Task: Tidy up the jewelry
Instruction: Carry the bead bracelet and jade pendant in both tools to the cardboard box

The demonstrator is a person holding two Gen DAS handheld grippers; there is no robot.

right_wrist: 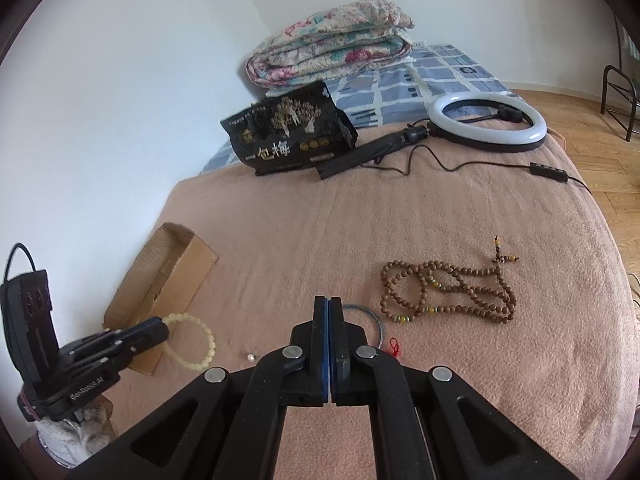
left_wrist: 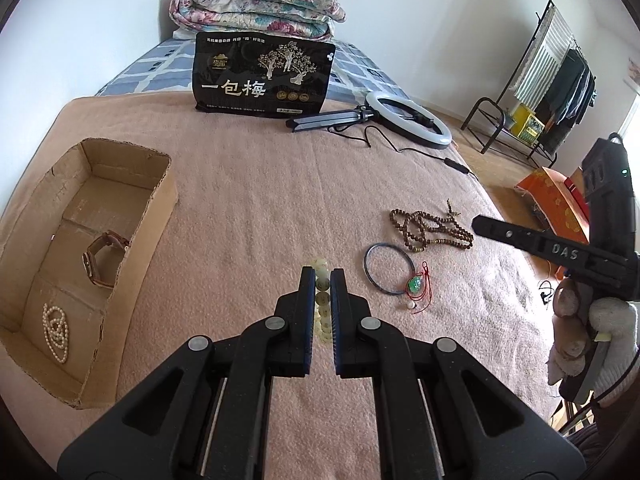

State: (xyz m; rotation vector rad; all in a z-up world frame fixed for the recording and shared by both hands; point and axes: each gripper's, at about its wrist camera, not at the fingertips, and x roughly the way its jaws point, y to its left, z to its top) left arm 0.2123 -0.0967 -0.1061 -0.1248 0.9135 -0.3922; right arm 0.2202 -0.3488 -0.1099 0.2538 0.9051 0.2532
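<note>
The left gripper [left_wrist: 323,280] is clenched on a pale bead bracelet [left_wrist: 322,300], whose cream beads sit pinched between its two fingers; seen from the right wrist, the same bracelet [right_wrist: 196,340] hangs as a loop off the fingertips just above the pink blanket [left_wrist: 248,208]. Just to the right of this gripper lies a thin blue bangle [left_wrist: 387,268], with a green pendant on red cord [left_wrist: 416,285] touching its near right edge and a small white bead [left_wrist: 409,305] beside that. Beyond the bangle, further right, rests a brown wooden bead necklace [left_wrist: 430,230] in loose coils. To the left of the gripper stands a cardboard box [left_wrist: 156,200], open at the top; inside it lie a brown-strapped watch [left_wrist: 103,258] in the middle and a pearl strand [left_wrist: 56,330] in the near section.

The right gripper [right_wrist: 328,308] is closed, its blue pads pressed together with nothing between them. It hangs directly over the near part of the bangle [right_wrist: 378,322], with the necklace [right_wrist: 448,292] ahead and to its right, and the left gripper well off to its left.

Far ahead of both lie a black snack bag [left_wrist: 264,74], a ring light [left_wrist: 408,120] on its folded stand, and a folded floral quilt [left_wrist: 256,8]
</note>
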